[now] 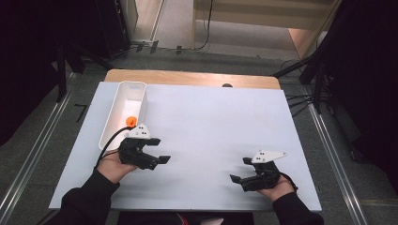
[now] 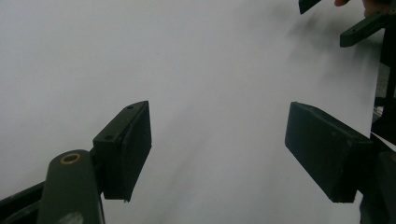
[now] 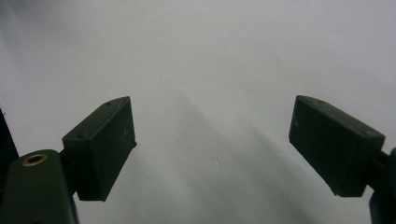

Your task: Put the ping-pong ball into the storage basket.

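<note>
While both hands are resting low over the table (image 1: 211, 117):
Left gripper (image 1: 157, 157): hovering just beside the bin (image 1: 123, 114), fingers (image 2: 123, 149) spreading wide, holding nothing.
Right gripper (image 1: 240, 169): sitting near the front right edge, fingers (image 3: 100, 144) spreading wide, empty.
Ball (image 1: 132, 120): orange, lying inside the white bin.

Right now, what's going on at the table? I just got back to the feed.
A person holds a hand-held gripper in each hand over the white table. The left hand-held gripper sits beside the near end of the white bin, jaws open and empty. The right hand-held gripper is at the near right, also open and empty. An orange ball lies inside the bin. Nothing is being grasped.
</note>
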